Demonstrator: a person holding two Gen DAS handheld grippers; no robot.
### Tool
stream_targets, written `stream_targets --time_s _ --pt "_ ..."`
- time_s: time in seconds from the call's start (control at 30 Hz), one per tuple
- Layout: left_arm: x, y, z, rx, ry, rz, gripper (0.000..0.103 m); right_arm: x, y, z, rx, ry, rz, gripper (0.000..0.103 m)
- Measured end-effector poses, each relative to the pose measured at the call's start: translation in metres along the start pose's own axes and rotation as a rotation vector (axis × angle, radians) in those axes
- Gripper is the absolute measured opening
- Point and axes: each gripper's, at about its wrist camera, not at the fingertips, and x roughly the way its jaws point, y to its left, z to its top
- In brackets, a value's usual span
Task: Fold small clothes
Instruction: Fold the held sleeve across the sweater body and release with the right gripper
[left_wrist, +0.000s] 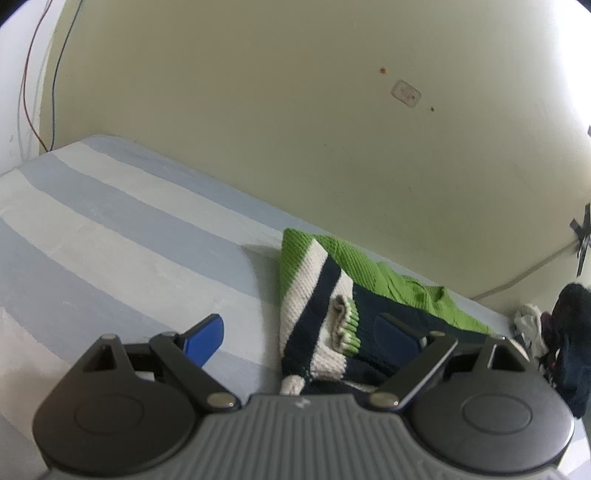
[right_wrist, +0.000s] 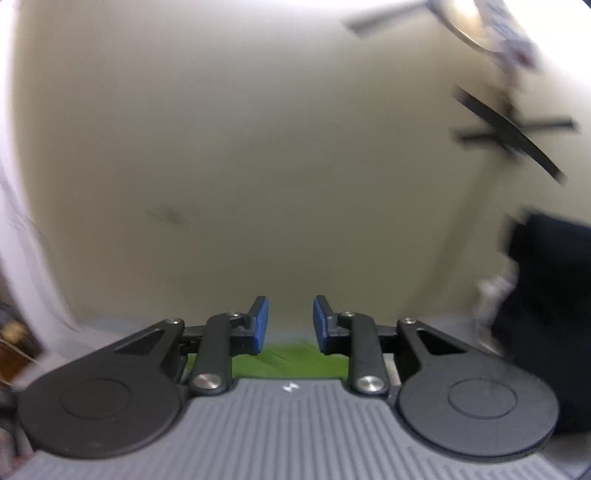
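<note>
Nearest, the left gripper (left_wrist: 301, 338) is hovering wide open and holding nothing, probably lining up on the green, white and navy knit sweater (left_wrist: 332, 306) lying partly folded on the striped bed (left_wrist: 110, 229) by the wall (left_wrist: 295, 129). The right gripper (right_wrist: 290, 323) is standing partly open, empty, above green knit. Farther right, a clothes pile (left_wrist: 554, 332) is waiting; no containers are showing.

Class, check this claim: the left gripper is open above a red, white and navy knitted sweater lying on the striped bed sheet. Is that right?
Not quite. The sweater is green, white and navy, not red; the left wrist view shows it. The rest holds: the left gripper is open above it, and it lies on the striped bed sheet.
</note>
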Motion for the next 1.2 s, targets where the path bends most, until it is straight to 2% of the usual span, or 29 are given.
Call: stream_targets --time_s 0.07,0.13,0.17,0.2,0.23,0.27,0.3,0.4,0.47,0.53,0.63,0.7,0.83,0.93,1.03,1.1,1.13,1.17,1.2 --pt "0.003 -0.004 -0.002 0.022 0.002 0.009 0.089 0.011 -0.030 -0.018 0.036 0.056 -0.063 0.034" --pt "0.009 -0.008 -0.006 0.047 0.012 0.032 0.081 0.023 -0.052 -0.040 0.071 0.120 -0.098 0.036" --pt "0.013 -0.009 -0.008 0.060 0.020 0.041 0.078 0.035 -0.056 -0.051 0.073 0.156 -0.118 0.032" --pt "0.017 -0.011 -0.009 0.071 0.031 0.047 0.068 0.049 -0.064 -0.064 0.050 0.222 -0.150 0.024" --pt "0.022 -0.013 -0.011 0.083 0.044 0.052 0.060 0.062 -0.067 -0.077 0.013 0.281 -0.192 0.013" --pt "0.026 -0.014 -0.013 0.096 0.058 0.059 0.056 0.066 -0.069 -0.087 -0.040 0.220 -0.218 0.016" --pt "0.030 -0.016 -0.015 0.115 0.063 0.073 0.053 0.071 -0.069 -0.090 -0.078 0.211 -0.229 0.016" --pt "0.029 -0.020 -0.018 0.147 0.054 0.104 0.049 0.076 -0.063 -0.083 -0.090 0.231 -0.250 0.017" --pt "0.028 -0.020 -0.018 0.148 0.054 0.106 0.049 0.067 -0.052 -0.079 -0.129 0.168 -0.266 0.019" --pt "0.026 -0.017 -0.017 0.129 0.057 0.094 0.053 0.051 -0.039 -0.076 -0.100 0.123 -0.219 0.021" --pt "0.019 -0.007 -0.010 0.058 0.039 0.082 0.056 0.054 -0.011 -0.068 -0.057 0.146 -0.049 0.021" --pt "0.012 0.002 -0.005 0.011 0.019 0.065 0.056 0.065 0.024 -0.068 -0.103 0.172 0.074 0.023" --pt "0.011 0.015 0.002 -0.041 0.019 0.061 0.056 0.094 0.101 -0.082 -0.252 0.235 0.263 0.034" --pt "0.011 0.018 0.004 -0.056 0.023 0.053 0.056 0.125 0.150 -0.096 -0.353 0.296 0.331 0.040" --pt "0.009 0.016 0.006 -0.054 0.019 0.042 0.056 0.154 0.176 -0.108 -0.436 0.338 0.312 0.044" --pt "0.008 0.015 0.006 -0.049 0.020 0.038 0.057 0.167 0.176 -0.109 -0.433 0.364 0.286 0.035" --pt "0.008 0.014 0.006 -0.048 0.022 0.037 0.057 0.172 0.171 -0.107 -0.396 0.372 0.292 0.015" --pt "0.008 0.014 0.006 -0.050 0.024 0.036 0.057 0.168 0.163 -0.101 -0.356 0.373 0.306 0.010" --pt "0.008 0.015 0.006 -0.054 0.026 0.034 0.057 0.167 0.158 -0.095 -0.316 0.354 0.302 0.010"
